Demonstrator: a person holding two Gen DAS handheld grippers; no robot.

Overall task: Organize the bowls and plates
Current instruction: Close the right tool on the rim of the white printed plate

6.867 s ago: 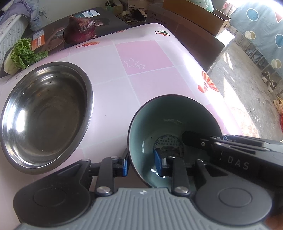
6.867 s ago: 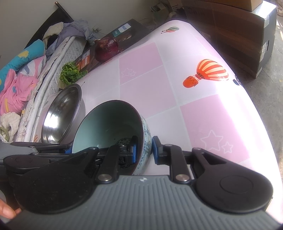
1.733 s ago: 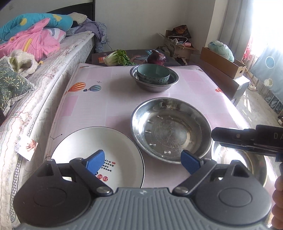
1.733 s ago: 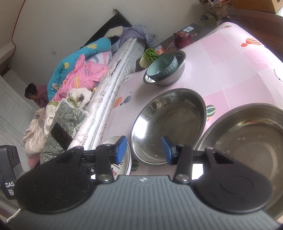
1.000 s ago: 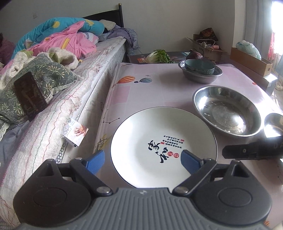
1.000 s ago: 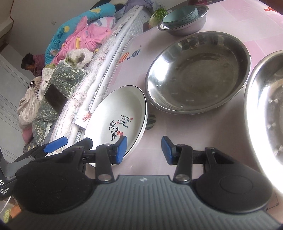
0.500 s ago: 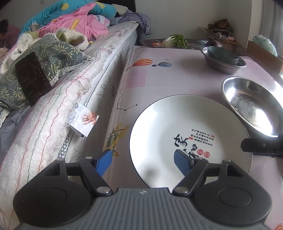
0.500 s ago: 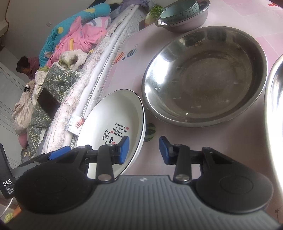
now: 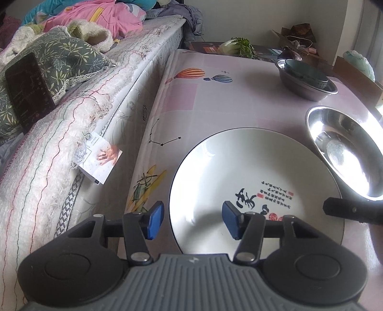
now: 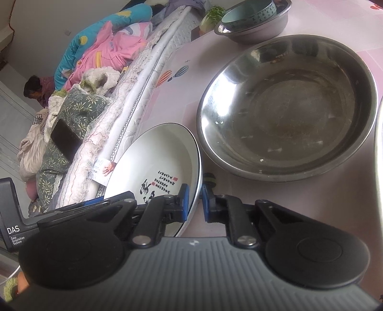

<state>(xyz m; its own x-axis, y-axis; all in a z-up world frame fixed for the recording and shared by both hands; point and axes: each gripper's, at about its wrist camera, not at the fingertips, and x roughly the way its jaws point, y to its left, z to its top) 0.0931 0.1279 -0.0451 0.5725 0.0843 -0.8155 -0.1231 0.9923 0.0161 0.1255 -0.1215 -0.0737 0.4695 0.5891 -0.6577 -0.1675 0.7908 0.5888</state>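
A pink balloon-print tablecloth (image 9: 215,95) beside a bed carries a round white ceramic plate with black calligraphy (image 9: 239,172) at its near left corner. The right gripper (image 10: 196,198) pinches the plate's right rim, while the left gripper (image 9: 191,219), jaws just narrowing but not yet touching, straddles the near left rim. A large stainless-steel bowl (image 10: 287,107) lies just right of the plate.

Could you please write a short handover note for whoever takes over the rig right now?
Right tongs: shut on the white plate rim, nearest the big steel basin.
Left tongs: open and just closing, straddling the plate's opposite rim, pads not yet pressing.
Done: teal bowl sits nested in the far steel bowl.
Left: finish the left grip, lift the plate off the pink table, then sort it and the steel basins, likely by stacking.
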